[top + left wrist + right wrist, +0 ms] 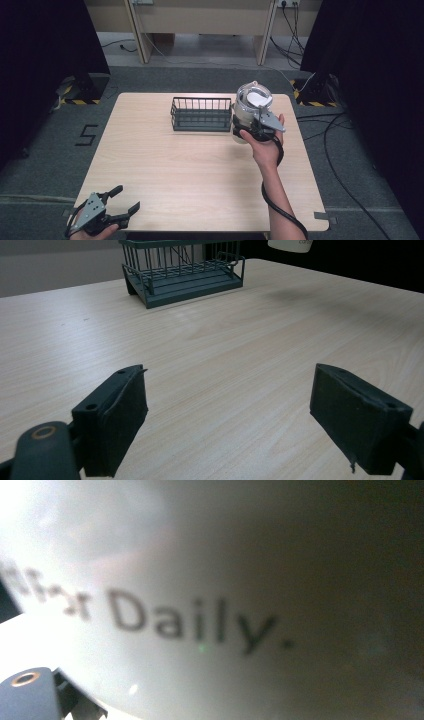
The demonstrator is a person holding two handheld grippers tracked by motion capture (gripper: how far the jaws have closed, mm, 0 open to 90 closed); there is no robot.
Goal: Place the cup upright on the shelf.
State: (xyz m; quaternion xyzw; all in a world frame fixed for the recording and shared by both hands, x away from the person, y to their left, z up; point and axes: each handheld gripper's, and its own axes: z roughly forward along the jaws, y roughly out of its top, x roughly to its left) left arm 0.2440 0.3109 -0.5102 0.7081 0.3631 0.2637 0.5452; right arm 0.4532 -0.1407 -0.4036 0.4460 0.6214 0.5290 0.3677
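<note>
A white round container (248, 105) with a clear lid and a white piece inside is held just right of a dark wire basket (201, 114). My right gripper (245, 131) is shut on its lower side. In the right gripper view its white wall (200, 580) sits very close, with blurred print ending in "Daily." In the left gripper view the container's bottom edge (291, 244) hangs above the table and casts a shadow. My left gripper (127, 198) is open over the table's near left corner, nothing between its jaws (230, 415).
The light wooden table (190, 170) carries the basket (182, 270) at its back middle. Dark curtains stand on both sides. Cables lie on the floor to the right, and a wooden desk frame stands beyond the table.
</note>
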